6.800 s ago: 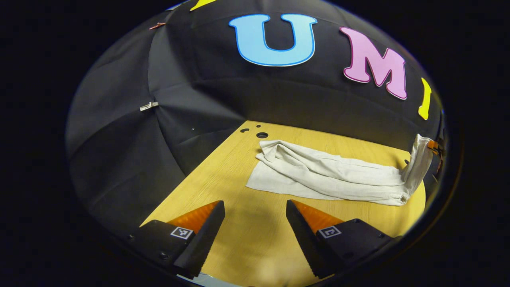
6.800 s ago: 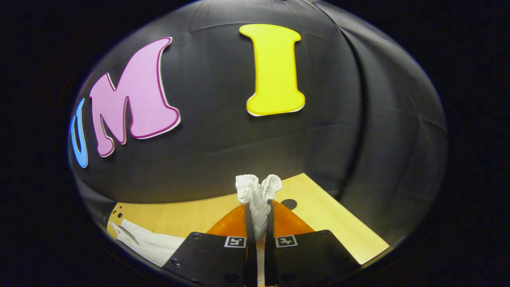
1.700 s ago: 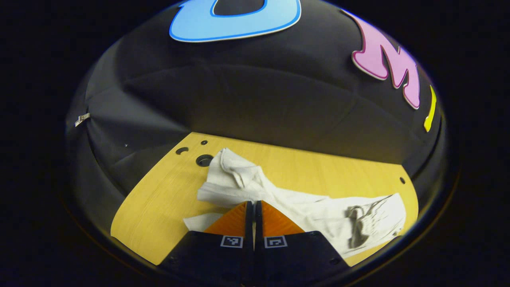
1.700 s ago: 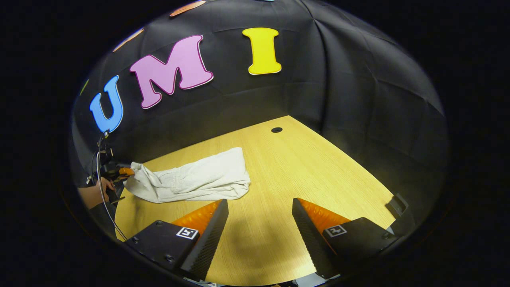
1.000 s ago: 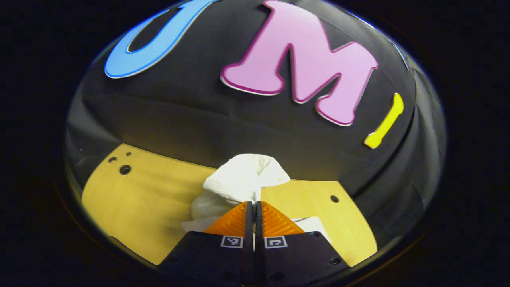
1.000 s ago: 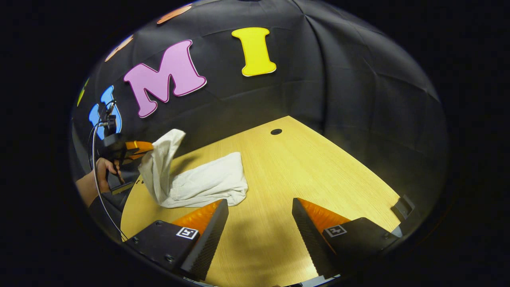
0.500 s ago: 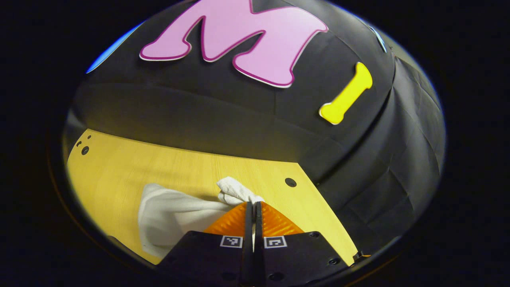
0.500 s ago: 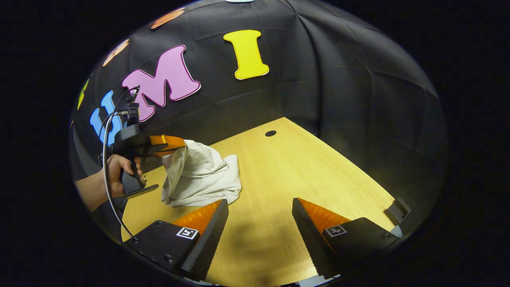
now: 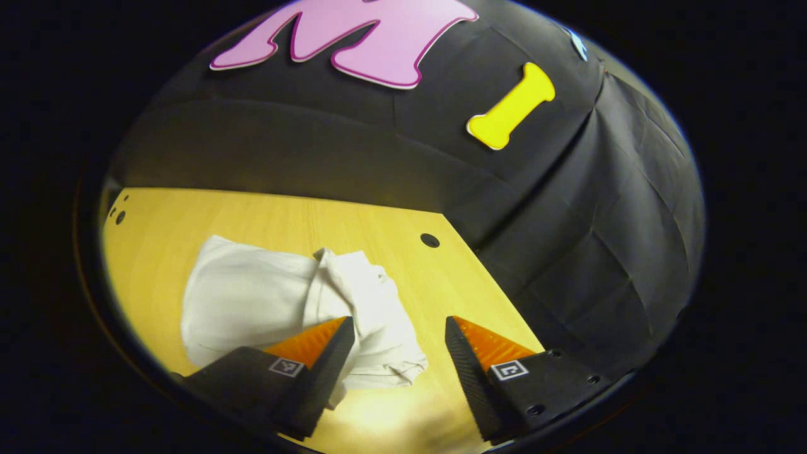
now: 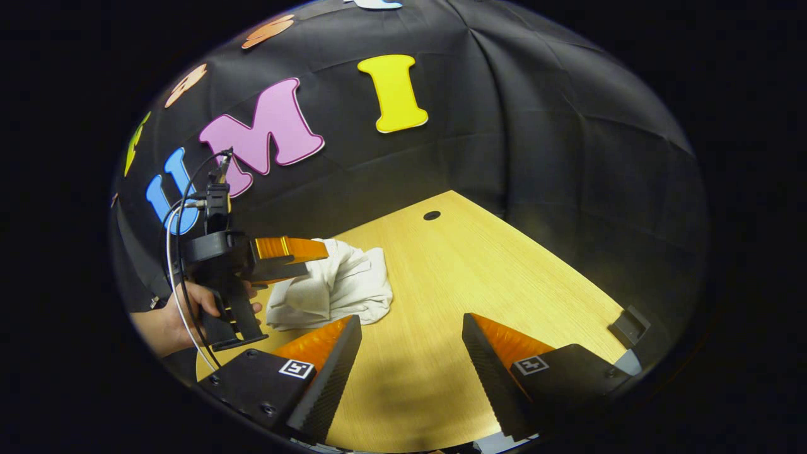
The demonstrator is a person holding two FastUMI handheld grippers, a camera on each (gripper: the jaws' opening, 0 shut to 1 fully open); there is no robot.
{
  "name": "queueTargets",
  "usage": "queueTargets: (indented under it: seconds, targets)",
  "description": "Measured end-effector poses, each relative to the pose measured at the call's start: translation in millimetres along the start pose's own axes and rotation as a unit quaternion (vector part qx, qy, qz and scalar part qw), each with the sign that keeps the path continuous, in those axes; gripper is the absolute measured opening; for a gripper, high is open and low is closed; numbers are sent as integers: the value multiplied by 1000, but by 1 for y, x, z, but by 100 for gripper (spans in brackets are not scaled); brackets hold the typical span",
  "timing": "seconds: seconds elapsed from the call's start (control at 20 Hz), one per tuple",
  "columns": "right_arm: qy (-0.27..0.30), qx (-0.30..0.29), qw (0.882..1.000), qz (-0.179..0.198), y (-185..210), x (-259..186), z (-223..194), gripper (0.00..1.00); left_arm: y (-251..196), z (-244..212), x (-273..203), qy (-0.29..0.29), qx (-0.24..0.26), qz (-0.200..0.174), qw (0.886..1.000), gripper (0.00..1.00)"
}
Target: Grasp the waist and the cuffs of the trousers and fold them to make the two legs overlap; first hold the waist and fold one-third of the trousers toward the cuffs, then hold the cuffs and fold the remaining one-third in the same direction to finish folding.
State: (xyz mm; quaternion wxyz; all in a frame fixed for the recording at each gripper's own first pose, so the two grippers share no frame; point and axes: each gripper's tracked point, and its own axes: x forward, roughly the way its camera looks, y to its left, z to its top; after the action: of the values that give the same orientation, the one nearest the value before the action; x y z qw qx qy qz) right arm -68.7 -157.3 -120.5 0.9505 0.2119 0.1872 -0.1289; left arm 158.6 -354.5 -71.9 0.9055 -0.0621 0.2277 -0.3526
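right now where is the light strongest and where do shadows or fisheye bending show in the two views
Left gripper view: the table glows brightest near the left hand-held gripper, the trousers are evenly lit, and the table's far edge bows. Right gripper view: a soft shadow lies on the table under the right hand-held gripper; the wall fades dark toward the rim.

off-white trousers (image 9: 271,302) on yellow wood-grain table (image 9: 265,217).

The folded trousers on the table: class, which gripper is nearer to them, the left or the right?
Left. The left gripper hovers open right over the folded trousers; the right gripper is open beside them, over bare table.
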Motion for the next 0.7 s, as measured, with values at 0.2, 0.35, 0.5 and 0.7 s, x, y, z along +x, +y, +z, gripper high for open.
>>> queueTargets:
  seconds: [0.2, 0.35, 0.5, 0.7]
  targets:
    - [-20, -12, 1000, -11, 13, -23, 8, 98, 30, 17, -93, -77, 122, 64, 987, 96]
    - [-42, -24, 999, -12, 29, -46, 17, 98, 41, 26, -176, -149, 199, 101, 963, 96]
    - [-63, -44, 997, -3, 52, -74, 17, 98, 53, 7, -250, -175, 214, 124, 953, 96]
    - [-89, -91, 992, 14, 86, -109, 5, 98, 66, -41, -296, -169, 178, 137, 960, 96]
